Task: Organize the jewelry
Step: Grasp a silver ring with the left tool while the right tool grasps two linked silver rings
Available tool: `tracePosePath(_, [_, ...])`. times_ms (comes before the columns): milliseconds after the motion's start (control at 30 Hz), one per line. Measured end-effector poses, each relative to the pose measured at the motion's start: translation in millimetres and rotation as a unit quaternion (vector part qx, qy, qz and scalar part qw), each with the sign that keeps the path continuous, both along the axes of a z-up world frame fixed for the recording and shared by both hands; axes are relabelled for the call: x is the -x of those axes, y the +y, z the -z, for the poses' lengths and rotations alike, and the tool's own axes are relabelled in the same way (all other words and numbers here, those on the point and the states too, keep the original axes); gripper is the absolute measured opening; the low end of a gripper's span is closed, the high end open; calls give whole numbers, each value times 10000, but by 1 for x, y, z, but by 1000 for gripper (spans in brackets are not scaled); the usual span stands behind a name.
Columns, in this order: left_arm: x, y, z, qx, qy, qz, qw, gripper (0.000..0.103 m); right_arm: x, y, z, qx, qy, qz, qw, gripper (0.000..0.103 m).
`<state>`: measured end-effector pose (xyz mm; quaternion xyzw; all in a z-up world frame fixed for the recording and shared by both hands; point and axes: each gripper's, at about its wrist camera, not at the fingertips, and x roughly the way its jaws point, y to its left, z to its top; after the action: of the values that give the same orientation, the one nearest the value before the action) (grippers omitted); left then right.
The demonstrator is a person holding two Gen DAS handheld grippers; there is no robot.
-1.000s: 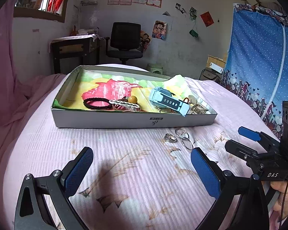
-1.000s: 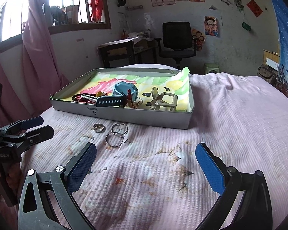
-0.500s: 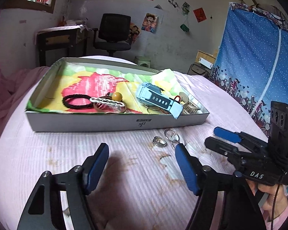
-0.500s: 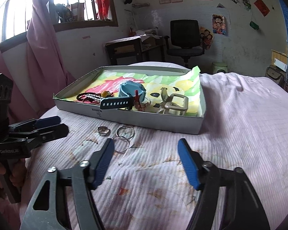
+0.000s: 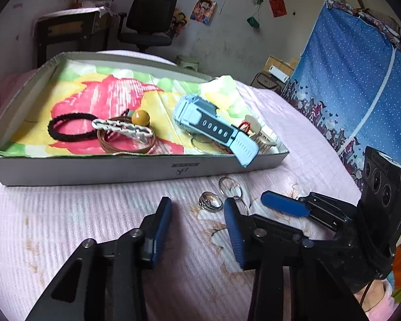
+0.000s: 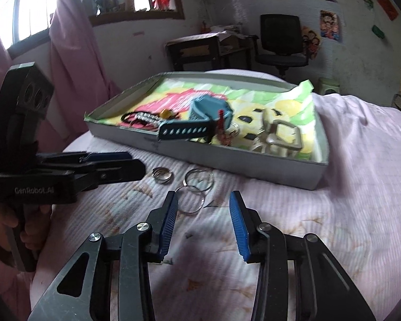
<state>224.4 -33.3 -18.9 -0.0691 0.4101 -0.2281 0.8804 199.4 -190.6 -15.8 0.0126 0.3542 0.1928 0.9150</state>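
Both tools have narrowed since a second ago, left tool (image 5: pixel 197 214) half-spread beside the chunky silver ring (image 5: pixel 210 201), right tool (image 6: pixel 203 208) half-spread near thin wire hoops (image 6: pixel 197 180): pickup looks imminent.

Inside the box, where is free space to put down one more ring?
Inside the box, the far left stretch of printed lining, beyond the black hair tie, is bare. The right end is crowded: blue watch, buckle, key rings. The middle holds the bangles.
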Motion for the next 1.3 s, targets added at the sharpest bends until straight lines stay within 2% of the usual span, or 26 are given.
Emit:
tracePosePath(133, [-5, -2, 3, 53, 89, 34, 9999, 36, -5, 7, 7, 124, 165, -80, 9998, 31])
tracePosePath(367, [-11, -7, 8, 50, 219, 127, 9997, 35, -10, 9, 10, 135, 237, -101, 9996, 31])
tracePosePath(500, [-15, -9, 12, -57, 283, 81, 9995, 28, -12, 11, 11, 151, 259, -87, 9995, 31])
tracePosePath(867, [-17, -10, 17, -155, 314, -27, 9994, 19, -18, 12, 17, 149, 323, -71, 9993, 31])
tracePosePath(967, [-16, -7, 17, -138, 313, -63, 9994, 17, -19, 12, 17, 150, 311, -37, 9994, 23])
tracePosePath(1033, [-15, -7, 17, -138, 296, -67, 9994, 17, -18, 12, 17, 156, 286, -12, 9995, 21])
tracePosePath(1133, [-14, -7, 17, -150, 256, -81, 9995, 16, -17, 11, 18, 177, 265, 36, 9995, 10])
tracePosePath(1300, [-14, -3, 19, -99, 275, -153, 9995, 8, -15, 11, 18, 149, 253, 34, 9996, 6])
